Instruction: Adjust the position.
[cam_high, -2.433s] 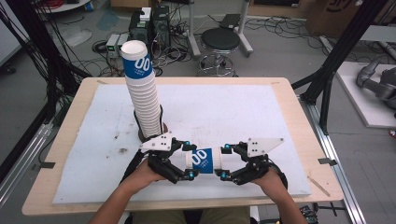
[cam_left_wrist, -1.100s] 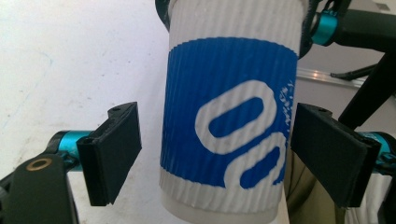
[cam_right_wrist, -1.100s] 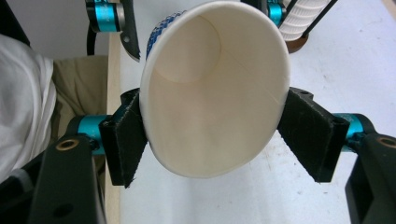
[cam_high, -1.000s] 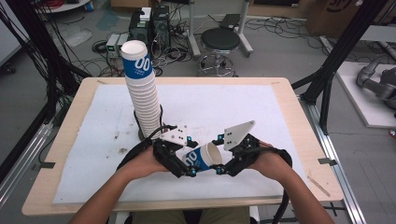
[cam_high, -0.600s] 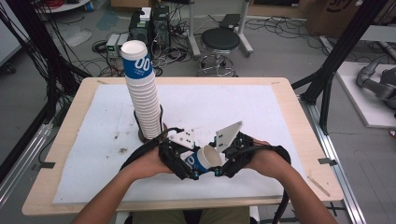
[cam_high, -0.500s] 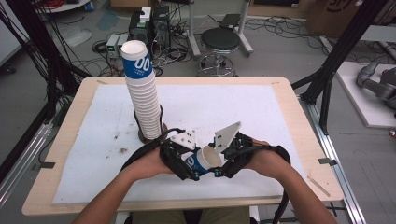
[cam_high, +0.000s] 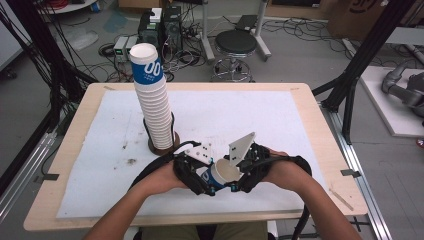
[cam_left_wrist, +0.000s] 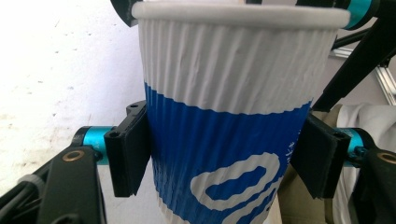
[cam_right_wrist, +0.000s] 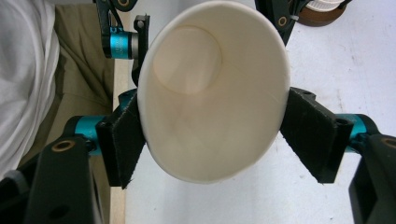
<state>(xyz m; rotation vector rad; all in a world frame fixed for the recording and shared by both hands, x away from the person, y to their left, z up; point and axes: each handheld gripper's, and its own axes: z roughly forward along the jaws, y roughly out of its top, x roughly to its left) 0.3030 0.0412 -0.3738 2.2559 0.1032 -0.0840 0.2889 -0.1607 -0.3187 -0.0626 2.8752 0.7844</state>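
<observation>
Both grippers are pinching the same paper cup (cam_high: 220, 174) right now: the left gripper (cam_left_wrist: 224, 154), whose jaws have just been closing, has its pads pressed on the blue lower part of the ribbed wall, while the right gripper (cam_right_wrist: 219, 135) squeezes the rim end, with the open mouth facing its camera. The cup sits tipped over between the person's two hands, lifted off the white mat (cam_high: 280, 120). It's just in front of the tall stack of cups (cam_high: 152, 100), a bit to its right, toward the table's (cam_high: 310, 100) near edge.
</observation>
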